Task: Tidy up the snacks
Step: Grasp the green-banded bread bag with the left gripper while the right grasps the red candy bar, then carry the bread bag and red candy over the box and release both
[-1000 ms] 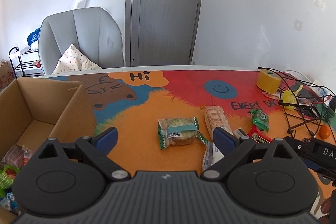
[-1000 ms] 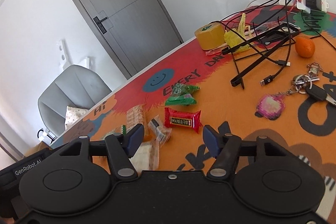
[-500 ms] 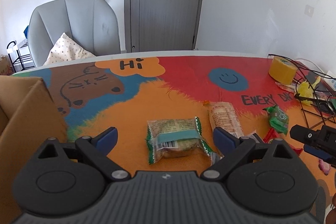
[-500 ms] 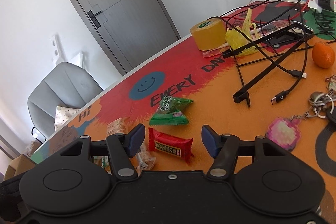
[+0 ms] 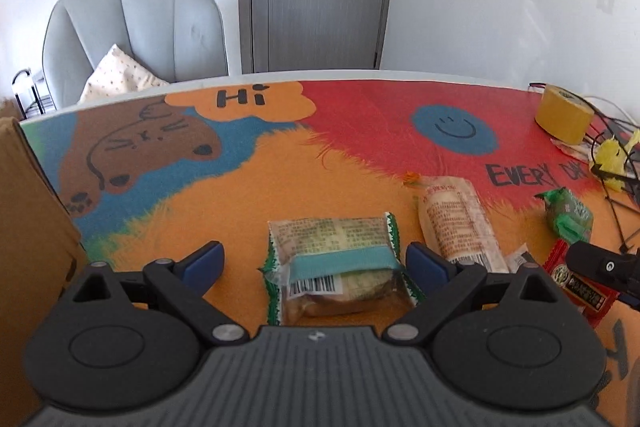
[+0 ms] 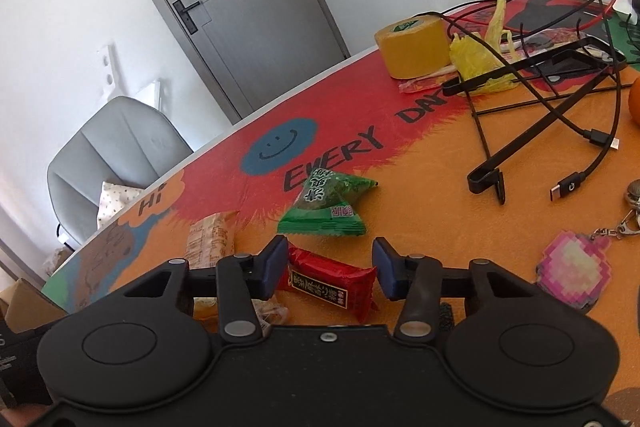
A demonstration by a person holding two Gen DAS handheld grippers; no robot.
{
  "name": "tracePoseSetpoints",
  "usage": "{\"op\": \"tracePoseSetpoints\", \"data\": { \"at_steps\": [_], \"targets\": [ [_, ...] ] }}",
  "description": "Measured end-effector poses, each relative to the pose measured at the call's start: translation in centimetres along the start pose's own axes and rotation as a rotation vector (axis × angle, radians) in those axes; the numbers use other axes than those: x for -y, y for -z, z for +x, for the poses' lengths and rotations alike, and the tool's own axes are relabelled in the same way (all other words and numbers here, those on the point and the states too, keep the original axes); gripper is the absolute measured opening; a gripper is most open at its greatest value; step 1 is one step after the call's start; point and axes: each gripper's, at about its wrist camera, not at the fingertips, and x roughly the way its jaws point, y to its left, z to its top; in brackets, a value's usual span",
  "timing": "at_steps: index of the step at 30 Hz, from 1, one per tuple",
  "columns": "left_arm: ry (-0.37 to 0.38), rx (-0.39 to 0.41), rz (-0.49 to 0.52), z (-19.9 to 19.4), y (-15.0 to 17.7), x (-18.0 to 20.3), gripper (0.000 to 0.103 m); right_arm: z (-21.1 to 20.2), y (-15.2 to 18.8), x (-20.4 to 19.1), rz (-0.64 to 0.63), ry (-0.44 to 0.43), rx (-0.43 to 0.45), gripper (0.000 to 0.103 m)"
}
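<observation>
My left gripper (image 5: 314, 261) is open, its jaws on either side of a clear bread packet with green edges and a teal band (image 5: 338, 265) lying on the table mat. A long tan packet (image 5: 456, 221) lies to its right. My right gripper (image 6: 330, 269) is open around a red snack packet (image 6: 332, 285), which also shows in the left wrist view (image 5: 576, 283). A green snack packet (image 6: 328, 205) lies just beyond it, seen too in the left wrist view (image 5: 570, 213). The tan packet (image 6: 210, 243) sits left of the right gripper.
A cardboard box (image 5: 28, 227) stands at the left. A yellow tape roll (image 6: 412, 45), yellow bag (image 6: 480, 59), black cables (image 6: 560, 99), a pink keychain (image 6: 572, 277) and an orange (image 6: 634, 101) crowd the right side. A grey chair (image 5: 132, 31) stands behind the table.
Both grippers have moved forward and lower. The bread packet now lies between my left jaws, the red packet between my right jaws. The box has slid to the left edge of view.
</observation>
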Motion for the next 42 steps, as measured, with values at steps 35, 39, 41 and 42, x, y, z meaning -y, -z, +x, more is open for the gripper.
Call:
{"op": "tracePoseSetpoints", "data": {
  "at_steps": [35, 39, 41, 42],
  "targets": [
    [0.074, 0.1, -0.004, -9.3, 4.0, -4.0, 0.052, -7.0, 5.9, -2.6, 0.0, 0.025, 0.068, 0.018],
    [0.085, 0.112, -0.003, -10.7, 4.7, -4.4, 0.052, -8.1, 6.7, -3.0, 0.003, 0.01, 0.081, 0.018],
    [0.09, 0.12, -0.008, -11.4, 5.0, -4.6, 0.052, -8.5, 7.1, -3.2, -0.001, 0.003, 0.083, 0.018],
    [0.093, 0.124, -0.011, -11.7, 5.1, -4.8, 0.052, -8.7, 7.3, -3.4, -0.001, 0.001, 0.083, 0.018]
  ]
}}
